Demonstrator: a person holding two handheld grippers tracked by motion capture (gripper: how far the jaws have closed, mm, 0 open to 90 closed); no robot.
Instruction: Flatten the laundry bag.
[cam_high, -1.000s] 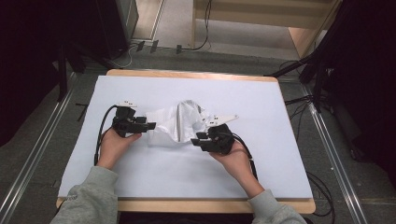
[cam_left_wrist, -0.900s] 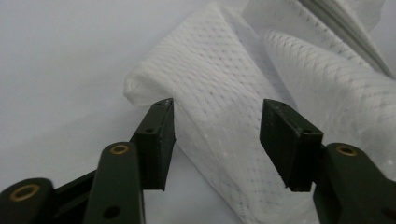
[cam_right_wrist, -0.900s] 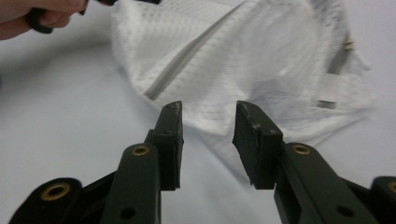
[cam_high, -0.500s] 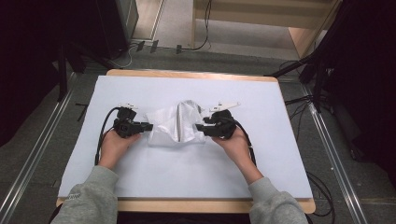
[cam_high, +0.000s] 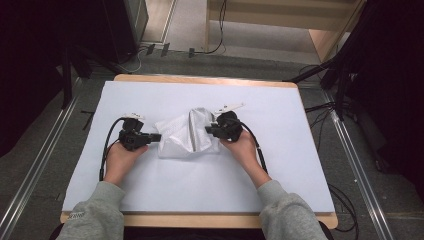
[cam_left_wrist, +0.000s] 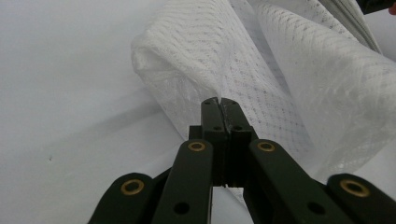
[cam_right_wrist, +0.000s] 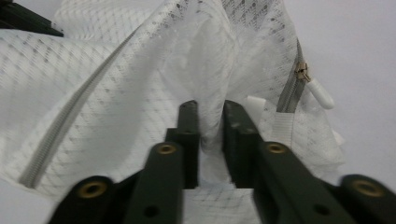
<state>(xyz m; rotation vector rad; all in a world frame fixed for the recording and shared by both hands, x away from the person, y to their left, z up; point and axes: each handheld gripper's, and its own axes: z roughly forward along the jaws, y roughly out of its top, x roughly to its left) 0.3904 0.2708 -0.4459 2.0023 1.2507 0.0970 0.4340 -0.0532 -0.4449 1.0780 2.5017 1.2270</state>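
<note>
— Tongs first: what are the left tongs (cam_high: 159, 136) doing?

— Their jaws are pressed together on the near edge of the white mesh bag (cam_high: 186, 134). In the left gripper view the two black tips (cam_left_wrist: 219, 108) meet with a pinch of the netting caught between them. They have just been closing, and the fabric is now clamped.

— And the right tongs (cam_high: 209, 130)?

— They bite the opposite side of the bag. The right gripper view shows a fold of mesh (cam_right_wrist: 211, 116) squeezed between the jaws, with a narrow gap left that the cloth fills. These jaws have also just been closing.

— Where does the bag lie?

— Near the middle of the tabletop (cam_high: 280, 165), on its white cover, between the two hands. It is crumpled, not flat, with a raised fold toward the far side.

— Any details on the bag?

— A grey zipper (cam_right_wrist: 70, 122) runs across it in the right gripper view, and the zipper's white pull tab (cam_right_wrist: 320, 93) sits just to the right of the jaws, on the bag's edge. From above, the zipper shows as a dark line (cam_high: 192, 135) down the bag.

— How are the hands placed?

— The left hand (cam_high: 120, 159) comes in from the lower left, the right hand (cam_high: 244, 147) from the lower right, and each holds its tongs pointed inward at the bag. A black cable (cam_high: 106, 150) loops from the left tongs.
</note>
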